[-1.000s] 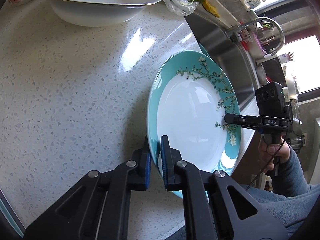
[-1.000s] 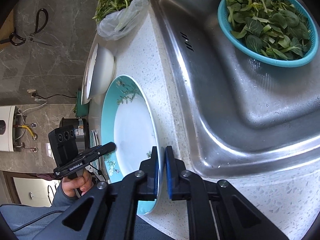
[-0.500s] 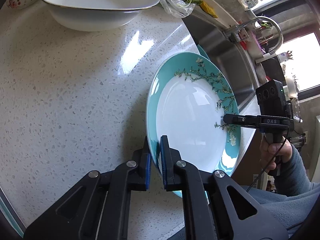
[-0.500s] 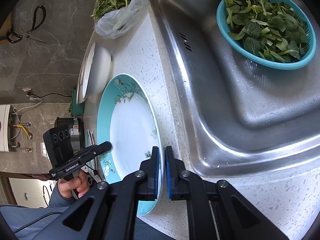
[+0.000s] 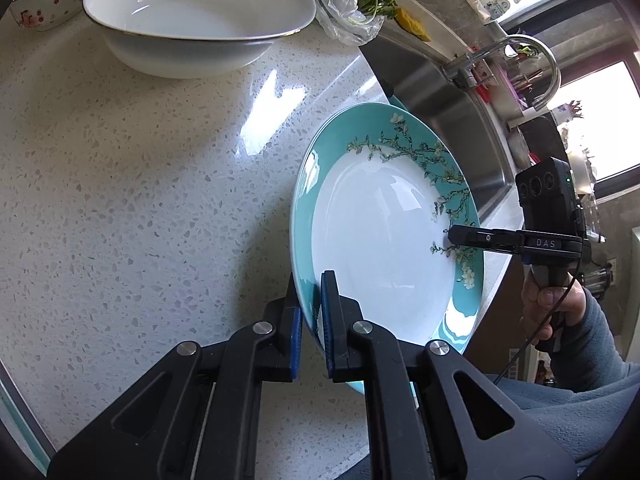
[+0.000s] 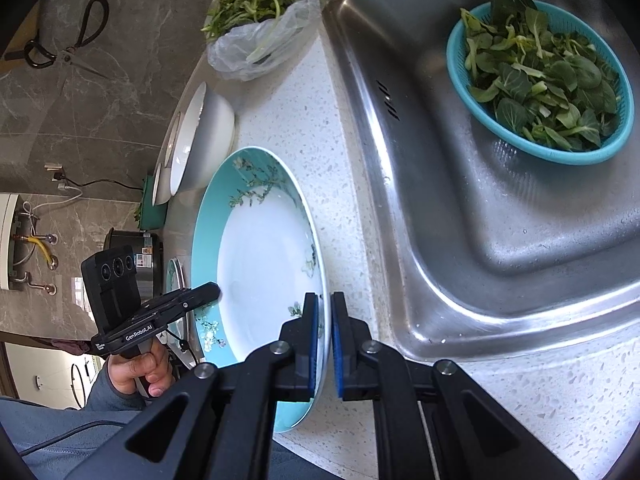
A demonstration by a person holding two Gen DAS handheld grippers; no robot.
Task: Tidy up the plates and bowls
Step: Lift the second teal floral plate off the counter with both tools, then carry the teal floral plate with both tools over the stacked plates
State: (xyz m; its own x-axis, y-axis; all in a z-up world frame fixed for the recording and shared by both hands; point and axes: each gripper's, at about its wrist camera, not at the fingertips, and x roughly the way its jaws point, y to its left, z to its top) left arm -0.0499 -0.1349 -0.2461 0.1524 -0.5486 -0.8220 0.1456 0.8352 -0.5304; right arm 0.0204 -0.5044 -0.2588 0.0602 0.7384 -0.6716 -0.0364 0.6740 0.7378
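Note:
A teal-rimmed plate with a white centre and flower branches [image 5: 380, 232] is held level above the speckled counter, between both grippers. My left gripper [image 5: 311, 300] is shut on its near rim. My right gripper [image 6: 325, 320] is shut on the opposite rim of the same plate [image 6: 260, 264]; it also shows in the left wrist view [image 5: 460, 236]. A large white bowl [image 5: 200, 20] stands on the counter at the back, and it shows on edge in the right wrist view [image 6: 200, 140]. A second teal rim [image 5: 398, 102] peeks out below the held plate.
A steel sink [image 6: 460, 240] holds a teal colander of greens [image 6: 540, 80]. A plastic bag of herbs [image 6: 260, 20] lies by the sink's corner. A small patterned bowl [image 5: 44, 12] sits behind the white bowl. The tap [image 5: 532, 64] stands over the sink.
The held plate has moved forward, closer to the white bowl, with both grippers still shut on its rims.

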